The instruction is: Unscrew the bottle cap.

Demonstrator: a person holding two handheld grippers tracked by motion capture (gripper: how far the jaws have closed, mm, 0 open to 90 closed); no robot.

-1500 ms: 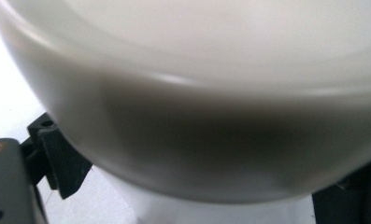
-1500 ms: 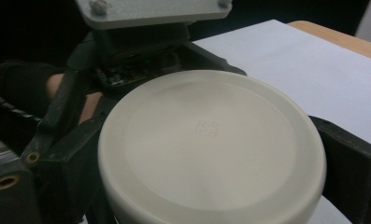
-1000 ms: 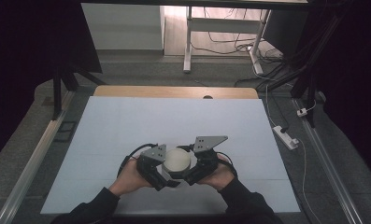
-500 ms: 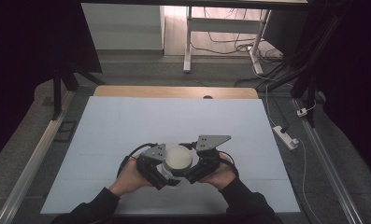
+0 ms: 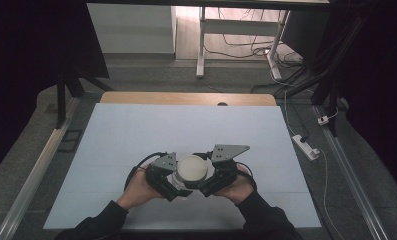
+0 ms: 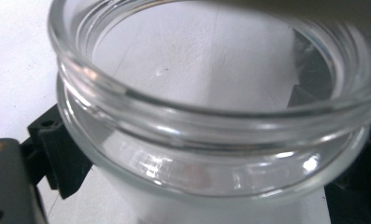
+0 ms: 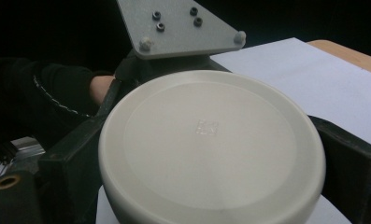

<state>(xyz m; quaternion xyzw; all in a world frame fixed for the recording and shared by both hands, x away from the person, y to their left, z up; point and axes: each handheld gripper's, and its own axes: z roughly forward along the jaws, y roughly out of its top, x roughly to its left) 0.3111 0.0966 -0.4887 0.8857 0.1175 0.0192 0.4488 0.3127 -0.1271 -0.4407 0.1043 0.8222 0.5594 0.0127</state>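
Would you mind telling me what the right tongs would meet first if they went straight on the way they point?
Probably the left tongs, straight ahead past the cream lid the right tongs hold; depth is unclear.

A round cream lid (image 5: 192,168) sits near the front of the white desk (image 5: 186,130). The left hand-held gripper (image 5: 172,176) presses in just left of the lid, the right hand-held gripper (image 5: 212,175) just right of it, each held by a hand.
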